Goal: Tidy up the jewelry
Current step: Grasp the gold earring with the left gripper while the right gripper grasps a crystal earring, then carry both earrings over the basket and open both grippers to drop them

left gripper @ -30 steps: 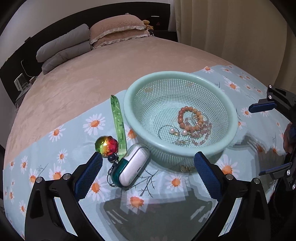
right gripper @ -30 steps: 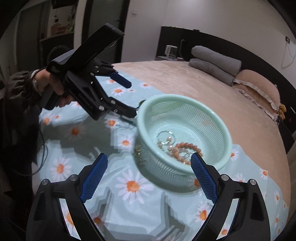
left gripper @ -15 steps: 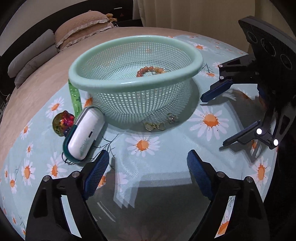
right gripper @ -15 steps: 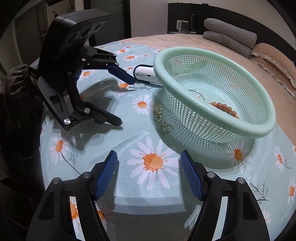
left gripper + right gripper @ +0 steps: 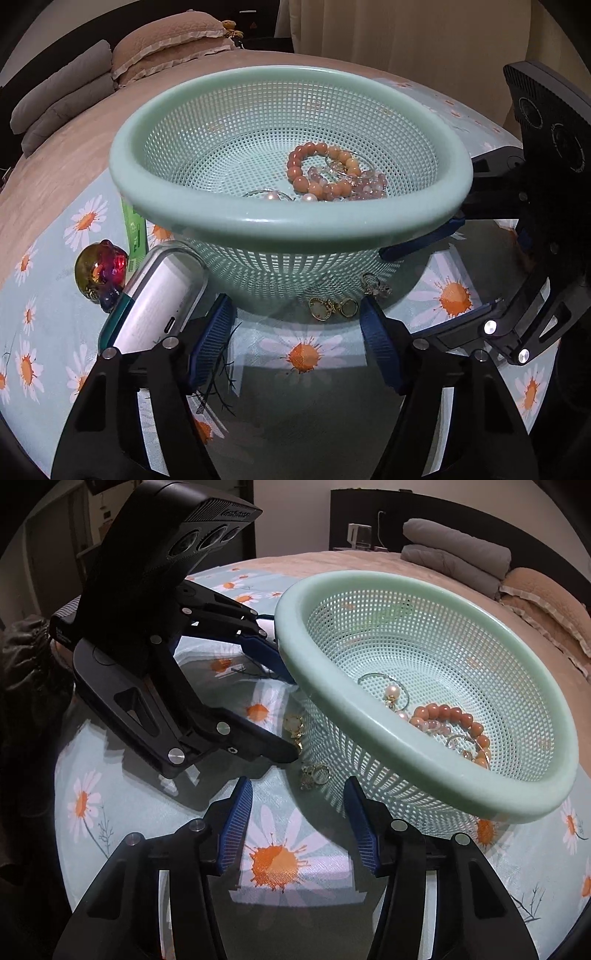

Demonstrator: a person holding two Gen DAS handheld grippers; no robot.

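a mint-green perforated basket is seen on a pale blue daisy-print cloth; inside it lie an orange bead bracelet, a paler pink bead bracelet and pearl pieces on a thin hoop; outside it, on the cloth just beside the basket's foot, small gold earrings and a ring-like piece are scattered; left of the basket a white case in a teal sleeve is laid, with a multicoloured faceted charm and a green strap beside it; the cloth is spread over a bed with a tan cover, grey folded bedding and frilled pillows at its head, and curtains behind; faint lettering is visible on the left unit's top in the right wrist view, too small to be read; the left gripper is held low with its jaws about half open, having just been closing, with the gold earrings ahead between the tips, untouched; the right gripper has its jaws narrower, also just closing, nothing gripped, the ring-like piece just ahead.
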